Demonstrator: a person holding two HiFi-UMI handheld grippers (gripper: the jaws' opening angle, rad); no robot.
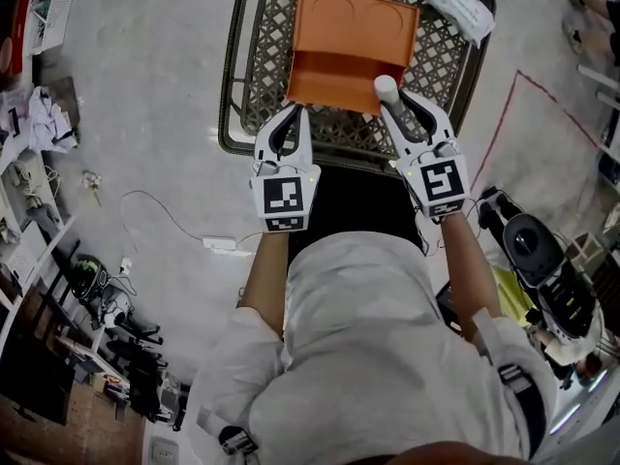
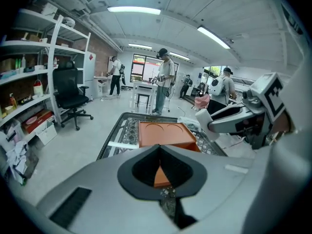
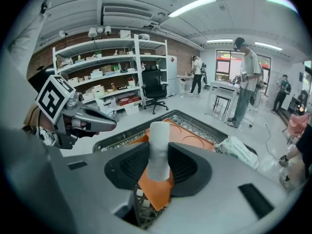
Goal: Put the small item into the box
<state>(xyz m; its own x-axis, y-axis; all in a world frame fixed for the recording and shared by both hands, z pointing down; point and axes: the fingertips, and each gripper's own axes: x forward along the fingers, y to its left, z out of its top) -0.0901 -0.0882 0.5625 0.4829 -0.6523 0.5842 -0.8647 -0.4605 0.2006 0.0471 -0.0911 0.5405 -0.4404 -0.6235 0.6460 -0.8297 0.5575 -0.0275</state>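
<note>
An orange box [image 1: 354, 27] lies open in a metal mesh cart [image 1: 242, 85], and two round shapes are pressed into its far panel. My right gripper [image 1: 392, 100] hovers over the box's near right corner. It is shut on a small white cylinder [image 1: 386, 89], which stands upright between the jaws [image 3: 158, 147]. My left gripper [image 1: 298, 114] hangs over the box's near left corner with its fingertips together and nothing in them. In the left gripper view the orange box [image 2: 163, 133] shows just past the jaws, with the white cylinder [image 2: 203, 118] to the right.
A white plastic bag [image 1: 455, 3] rests on the cart's far right corner. Cables and clutter lie on the floor to the left. Shelves, an office chair [image 2: 70, 94] and several people stand farther back in the room.
</note>
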